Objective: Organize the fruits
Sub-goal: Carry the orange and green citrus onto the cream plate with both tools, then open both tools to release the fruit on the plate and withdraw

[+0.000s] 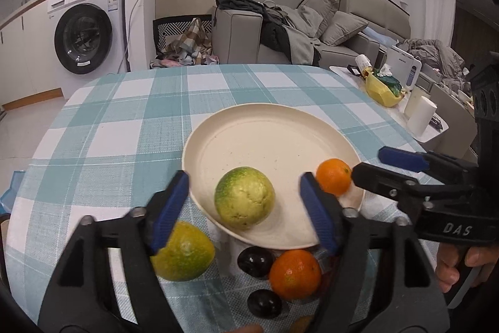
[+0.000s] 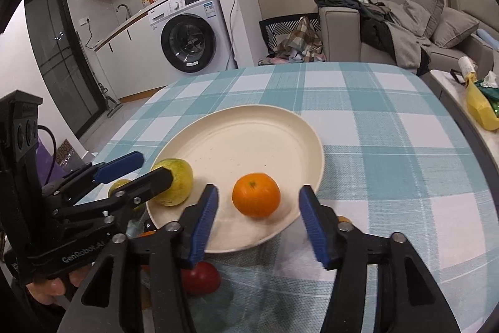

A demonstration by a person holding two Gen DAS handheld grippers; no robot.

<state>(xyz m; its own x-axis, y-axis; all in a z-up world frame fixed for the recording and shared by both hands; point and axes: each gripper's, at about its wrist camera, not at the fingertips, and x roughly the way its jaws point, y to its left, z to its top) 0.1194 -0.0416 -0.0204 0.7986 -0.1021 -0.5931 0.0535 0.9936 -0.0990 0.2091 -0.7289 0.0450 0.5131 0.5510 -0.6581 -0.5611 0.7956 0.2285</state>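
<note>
Nearby, loose fruit (image 1: 294, 273) beside plate (image 1: 268, 120), both claws (image 1: 244, 209) (image 2: 257, 219) spread wide.

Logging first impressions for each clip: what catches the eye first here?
A cream plate on a checked tablecloth, holding a green-yellow fruit and an orange. Both claws, left and right, hang open over them. More fruit waits off the plate's near edge.
</note>
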